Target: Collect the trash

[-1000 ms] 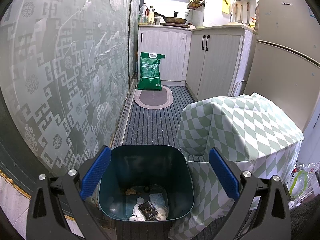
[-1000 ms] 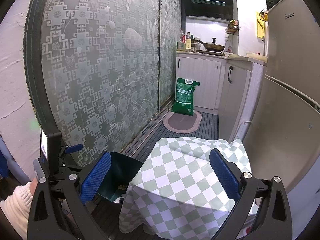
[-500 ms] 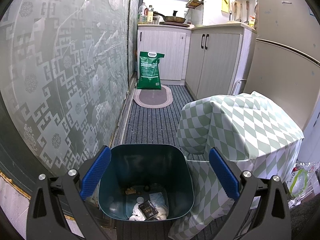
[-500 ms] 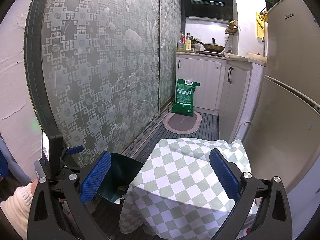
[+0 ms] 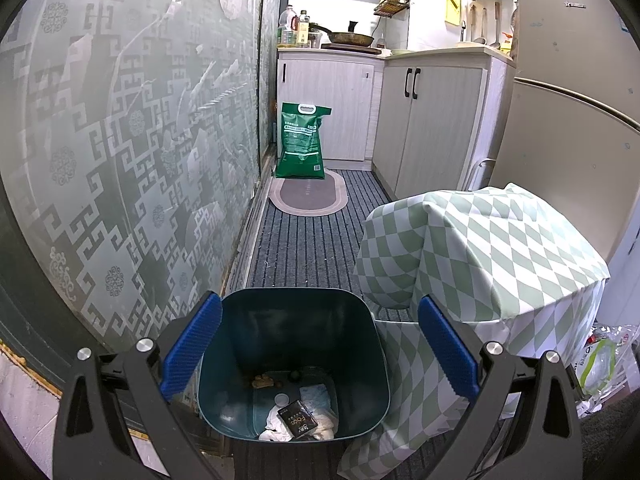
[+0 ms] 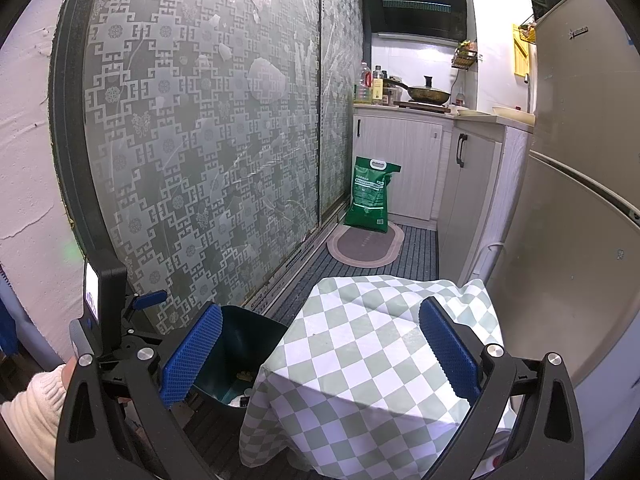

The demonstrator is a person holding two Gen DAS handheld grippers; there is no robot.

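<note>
A dark teal trash bin [image 5: 294, 328] stands on the floor beside a table under a green-and-white checked cloth [image 5: 500, 248]. In the bin lie a small black packet [image 5: 298, 418], crumpled white tissues [image 5: 276, 430], a white cap and a brown scrap. My left gripper [image 5: 320, 350] is open and empty, hovering above the bin's mouth. My right gripper [image 6: 320, 354] is open and empty above the checked cloth [image 6: 360, 360]; the bin [image 6: 236, 344] shows to its lower left, partly hidden by the cloth. The left gripper's body [image 6: 108, 320] shows at the left edge of the right wrist view.
A patterned frosted glass door [image 5: 140, 140] runs along the left. A green sack [image 5: 302, 142] and oval mat [image 5: 308, 196] lie ahead by white cabinets [image 5: 436, 120]. A fridge [image 5: 572, 120] stands on the right. A plastic bag [image 5: 600, 364] sits at the lower right.
Both grippers stay open and empty. The views have barely shifted; the right gripper has drifted slightly.
</note>
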